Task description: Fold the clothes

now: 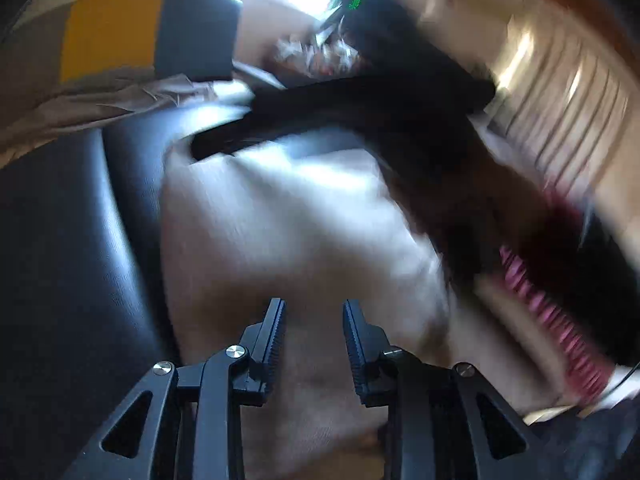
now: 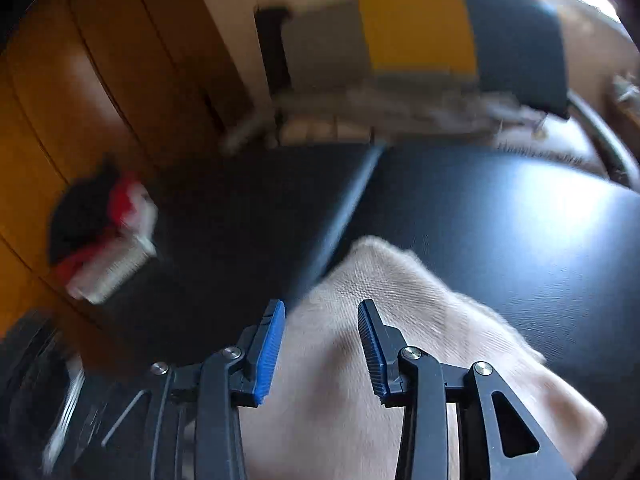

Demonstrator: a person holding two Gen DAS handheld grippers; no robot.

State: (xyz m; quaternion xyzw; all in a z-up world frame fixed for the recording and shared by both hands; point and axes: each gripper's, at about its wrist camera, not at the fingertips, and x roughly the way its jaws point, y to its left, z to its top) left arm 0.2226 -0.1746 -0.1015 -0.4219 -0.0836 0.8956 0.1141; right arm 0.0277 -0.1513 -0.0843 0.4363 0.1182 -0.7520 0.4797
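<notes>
L claw (image 1: pixel 314 322) spread, empty | R claw (image 2: pixel 322 324) spread over beige cloth (image 2: pixel 360 360) edge (blurry) | black seat (image 2: pixel 520 220) bare beyond

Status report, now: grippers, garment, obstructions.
Left gripper open, empty. Right gripper open, empty. Beige garment on black seat. Dark clothing overlaps far edge.

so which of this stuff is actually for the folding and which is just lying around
For the job:
- beige cloth
- black garment
- left tool, open
- right tool, open

Lying about:
- yellow and grey cushion
- red and white bundle
- black seat
</notes>
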